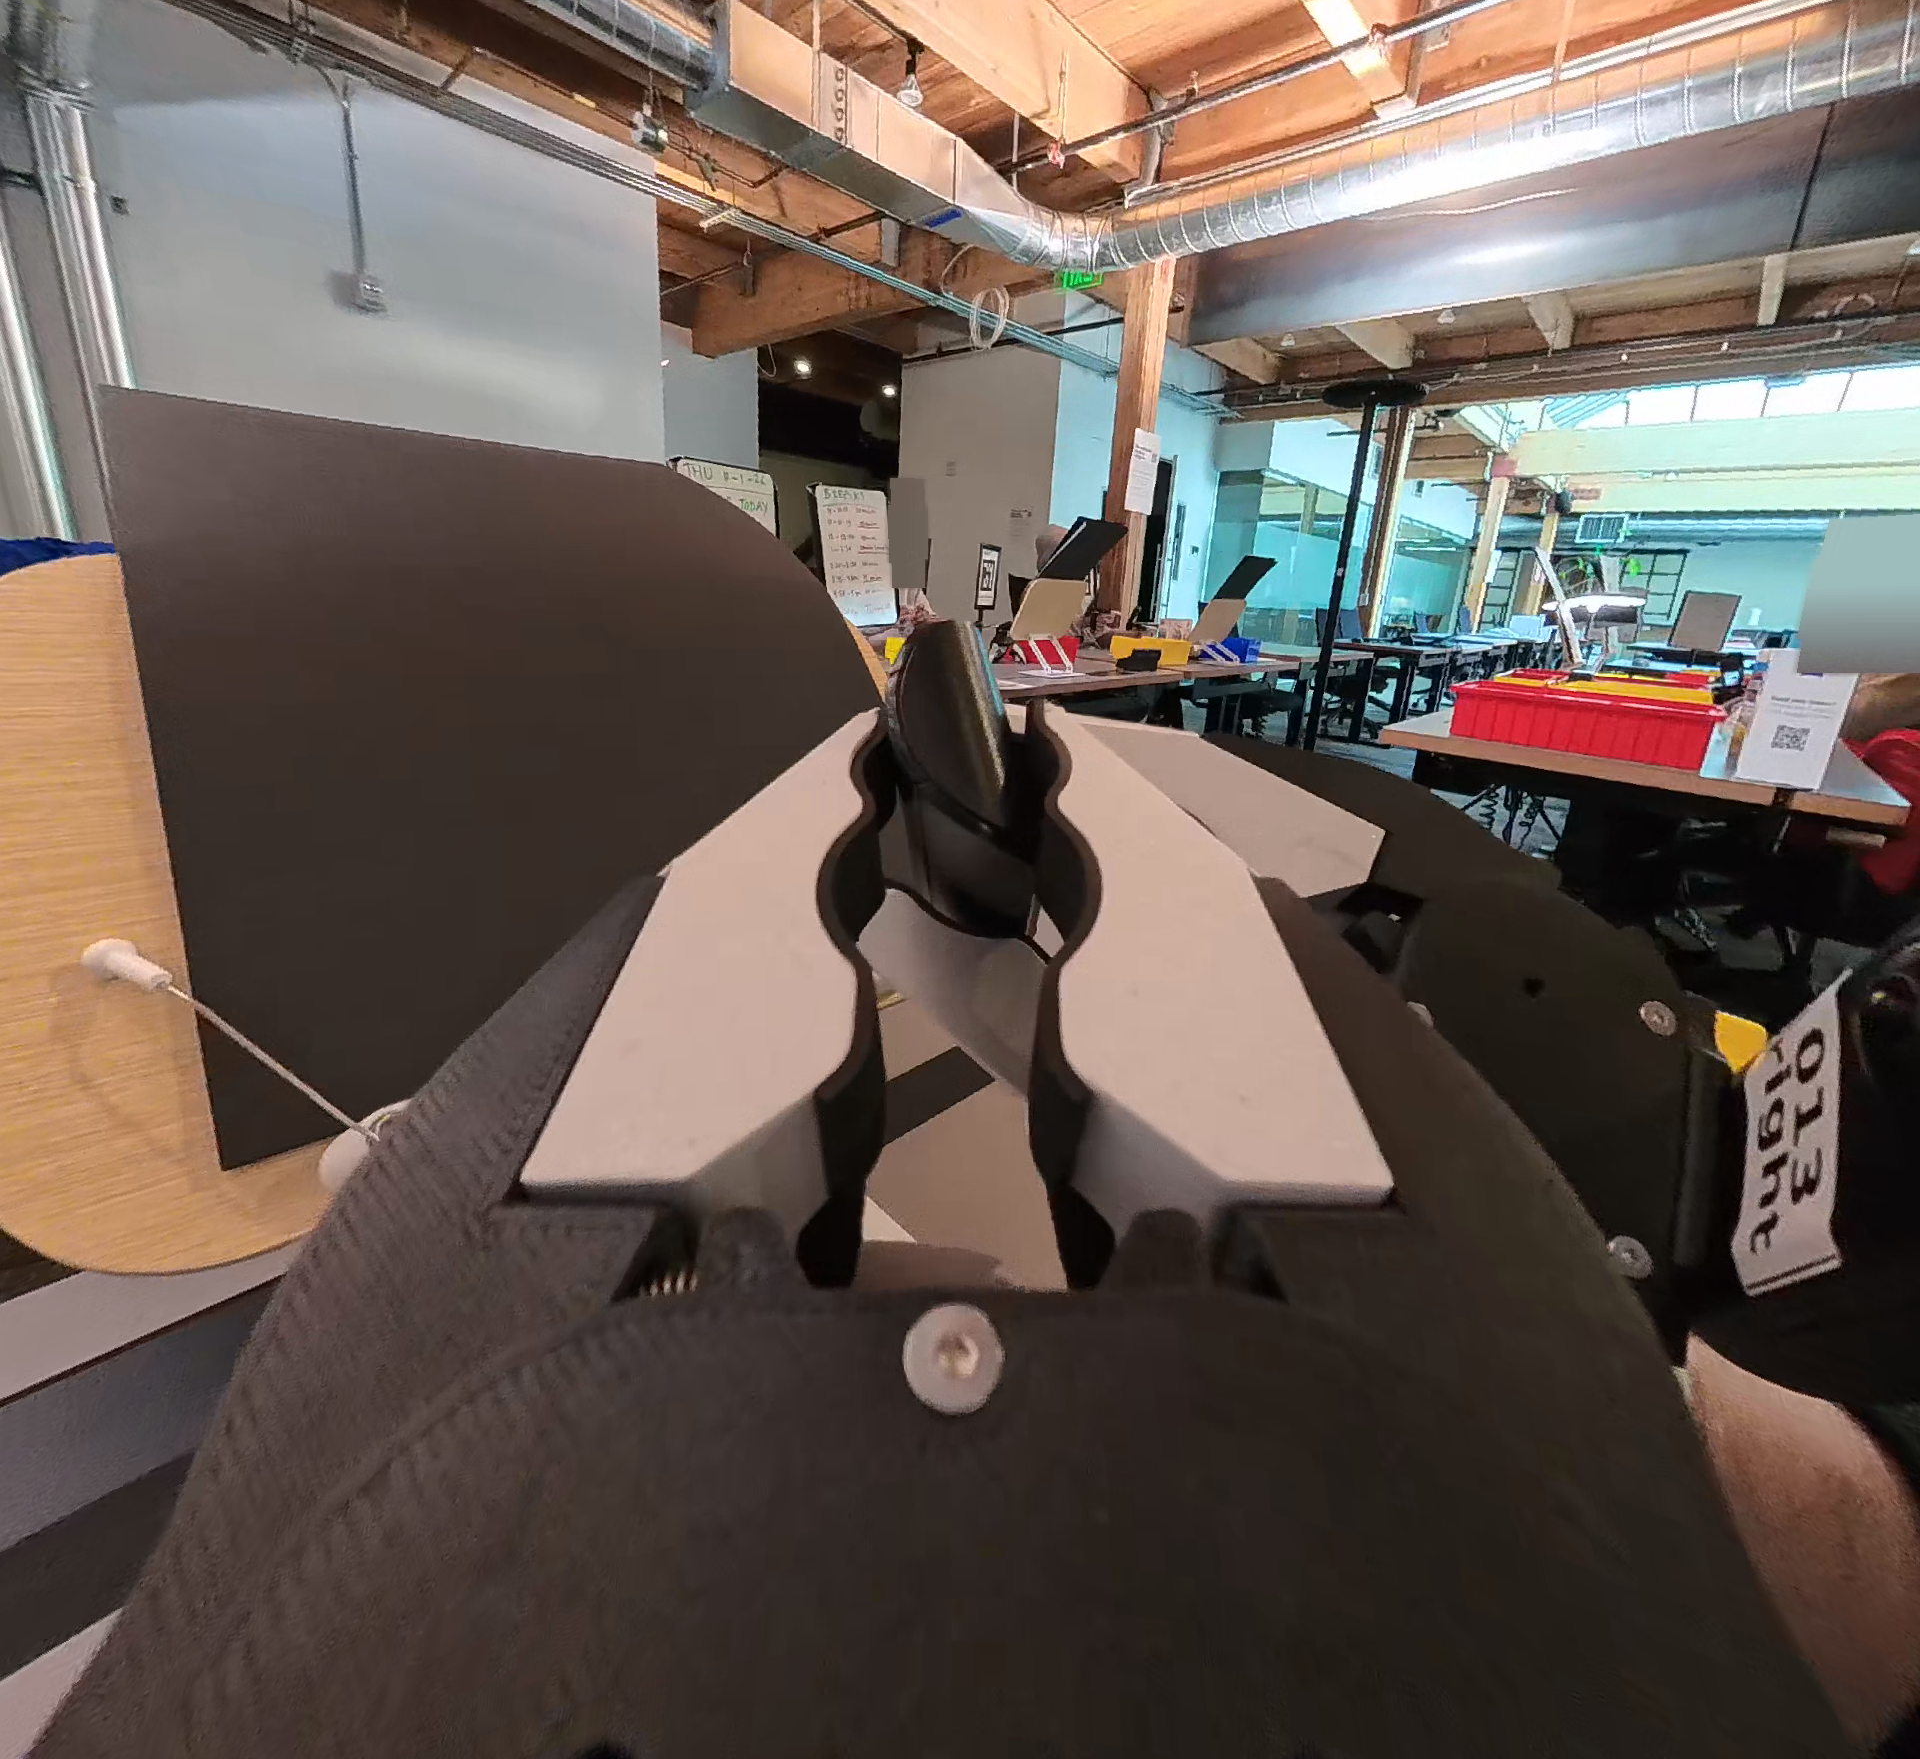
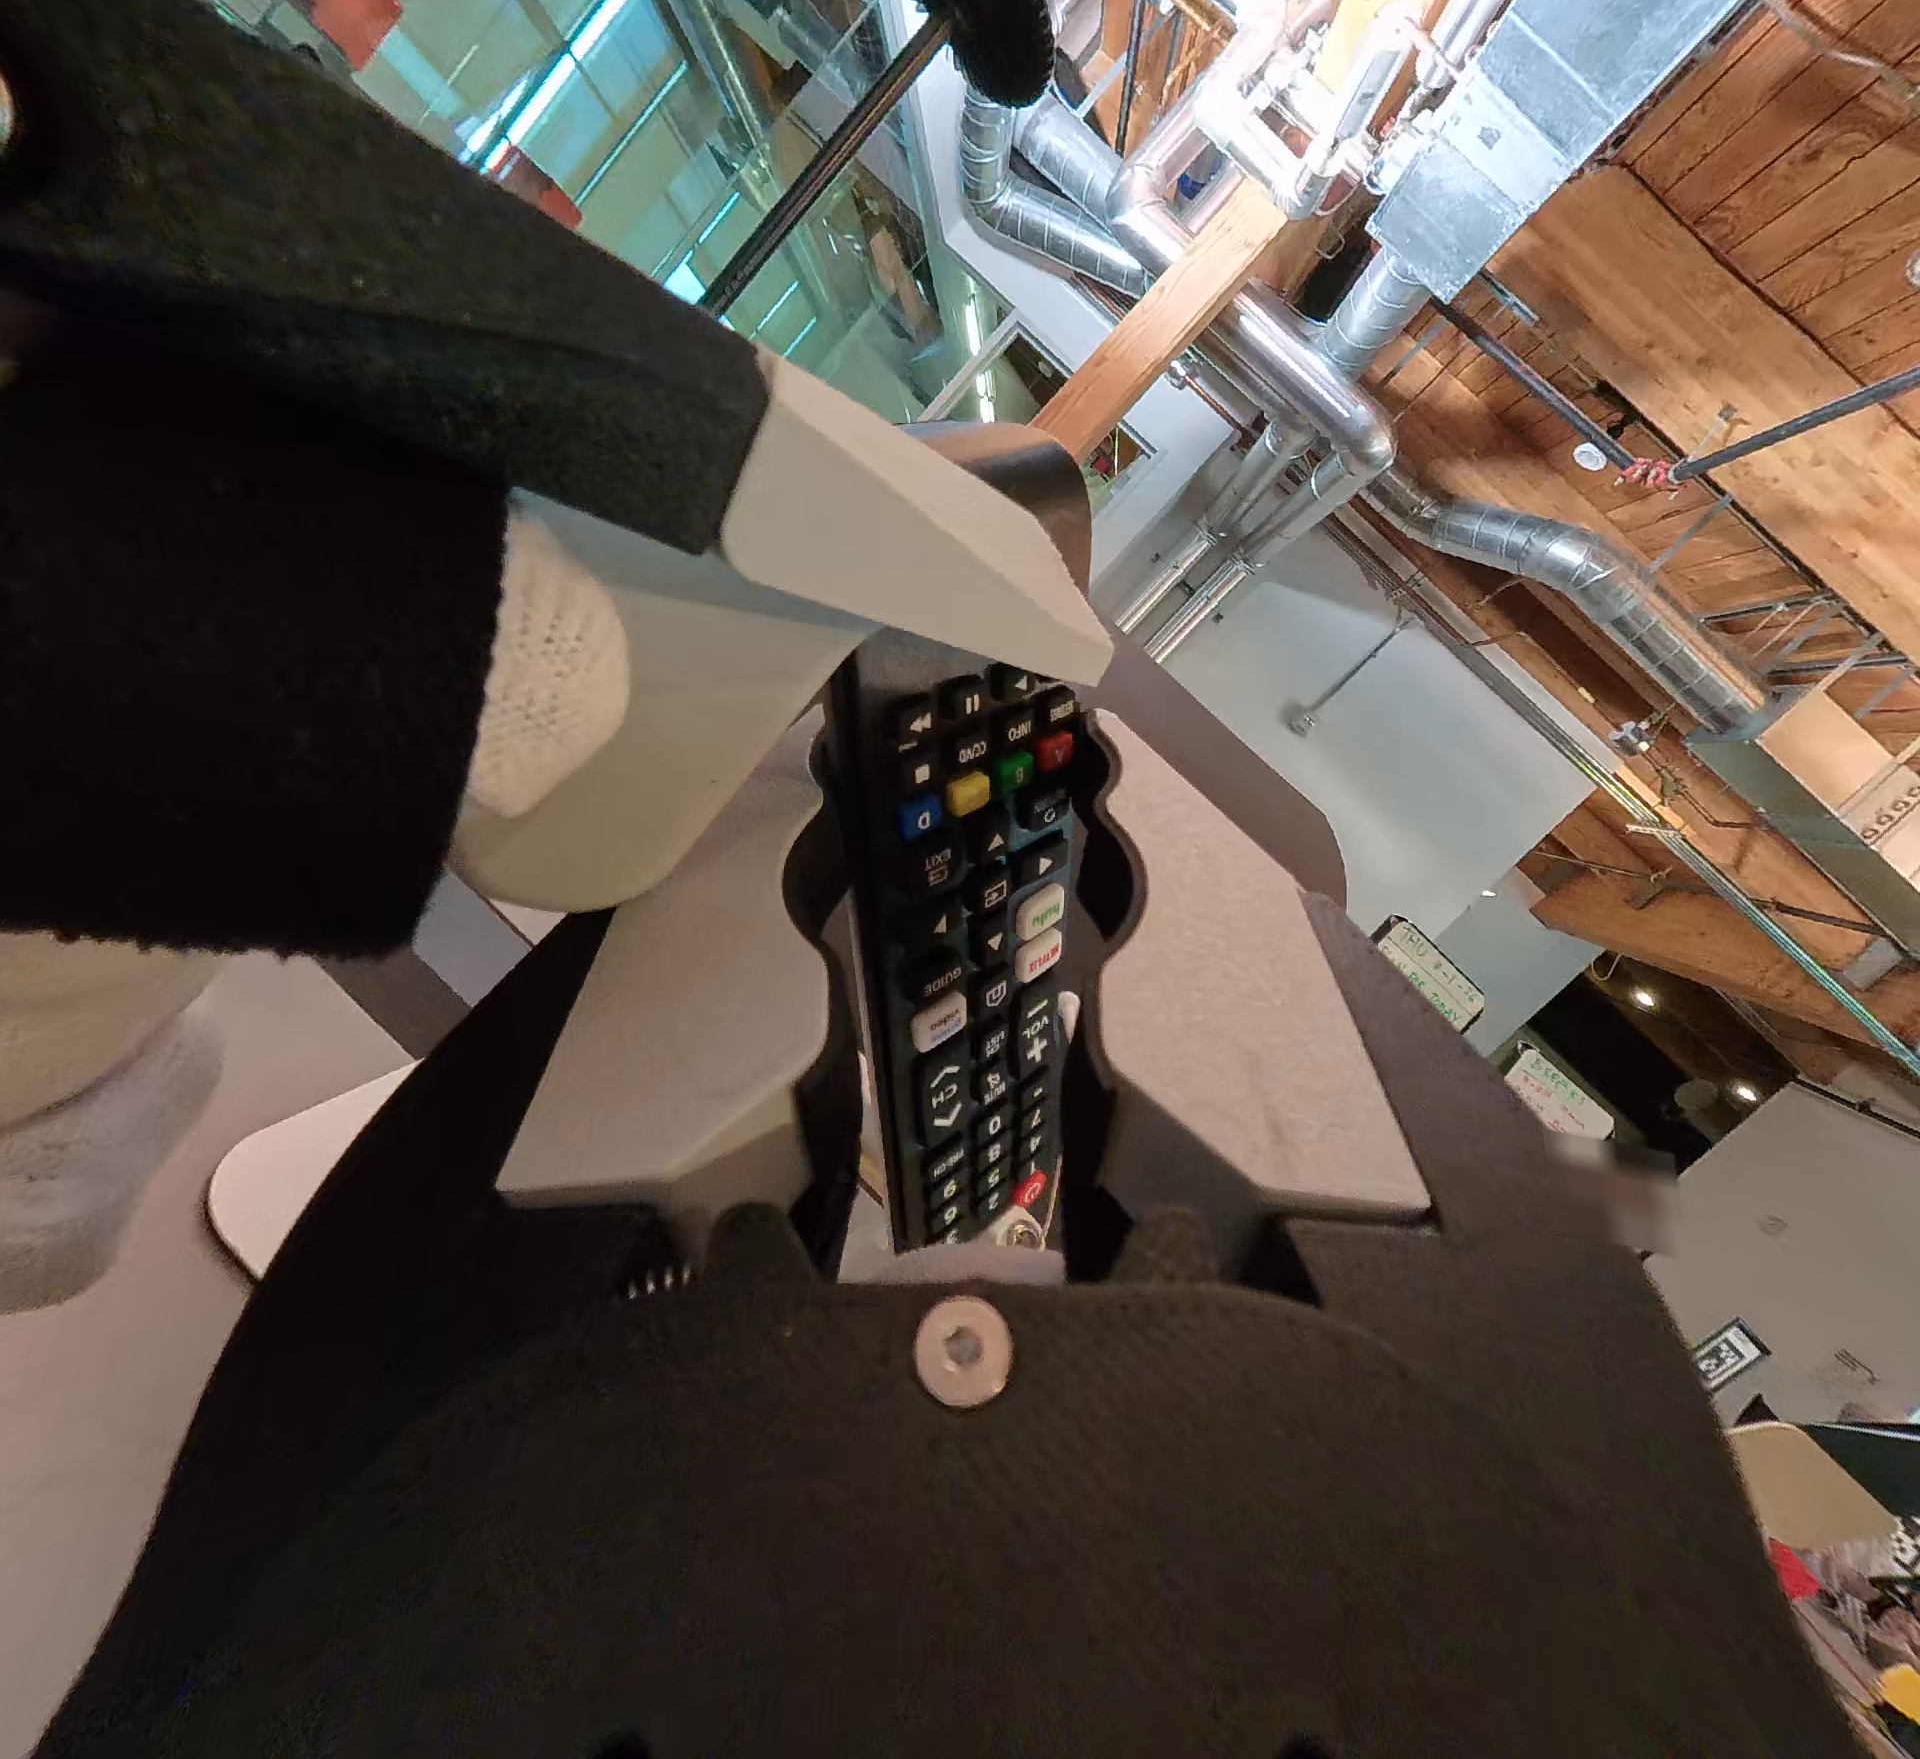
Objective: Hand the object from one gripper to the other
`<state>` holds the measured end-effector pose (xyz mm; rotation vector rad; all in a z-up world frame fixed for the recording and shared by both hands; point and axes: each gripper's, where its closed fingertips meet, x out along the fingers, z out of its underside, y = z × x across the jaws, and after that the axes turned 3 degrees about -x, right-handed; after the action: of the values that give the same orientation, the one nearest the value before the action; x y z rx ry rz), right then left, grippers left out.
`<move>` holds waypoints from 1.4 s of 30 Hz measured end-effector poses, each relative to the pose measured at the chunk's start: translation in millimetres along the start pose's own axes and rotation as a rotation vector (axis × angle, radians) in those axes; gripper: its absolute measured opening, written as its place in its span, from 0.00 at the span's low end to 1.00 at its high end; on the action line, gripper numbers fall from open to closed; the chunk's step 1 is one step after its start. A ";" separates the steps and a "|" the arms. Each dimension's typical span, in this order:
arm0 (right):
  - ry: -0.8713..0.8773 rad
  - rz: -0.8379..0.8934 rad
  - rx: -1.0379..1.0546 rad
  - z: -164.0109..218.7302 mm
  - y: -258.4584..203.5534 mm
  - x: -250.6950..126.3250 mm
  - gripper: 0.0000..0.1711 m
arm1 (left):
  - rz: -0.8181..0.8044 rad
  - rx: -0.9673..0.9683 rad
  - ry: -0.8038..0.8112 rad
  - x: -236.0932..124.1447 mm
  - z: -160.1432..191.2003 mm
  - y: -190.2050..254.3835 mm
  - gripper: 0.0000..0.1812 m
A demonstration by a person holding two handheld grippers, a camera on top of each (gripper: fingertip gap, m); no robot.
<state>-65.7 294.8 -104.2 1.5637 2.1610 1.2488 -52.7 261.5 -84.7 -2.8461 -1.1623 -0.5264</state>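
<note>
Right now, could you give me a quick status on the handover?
Left gripper and right gripper both shut on remote. Mid-handover, held aloft. Nothing obstructing.

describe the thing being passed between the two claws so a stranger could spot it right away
Start at the two black-and-grey claws meeting in mid-air under the wooden ceiling. Between the fingers of the right claw runs a slim black remote control, its far end also inside the left claw. Its rows of small buttons, including red, green, yellow and blue ones, set it apart from the plain grey fingers.
</note>
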 end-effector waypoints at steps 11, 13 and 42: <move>0.123 -0.605 0.122 -4.2 -52.1 -20.9 0.43 | 0.221 0.000 -0.105 -21.4 -5.7 -8.6 0.12; 0.158 -0.754 0.285 -7.8 -49.1 -34.3 0.42 | 0.317 0.047 -0.139 -30.4 -4.7 3.1 0.12; 0.574 -1.916 0.772 -74.3 -125.1 -195.8 0.31 | 1.147 0.024 -0.430 -128.3 35.2 111.0 0.12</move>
<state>-113.0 78.7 -207.1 -1.1913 2.8215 0.0562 -51.6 99.7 -146.9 -3.0148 0.5599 0.1733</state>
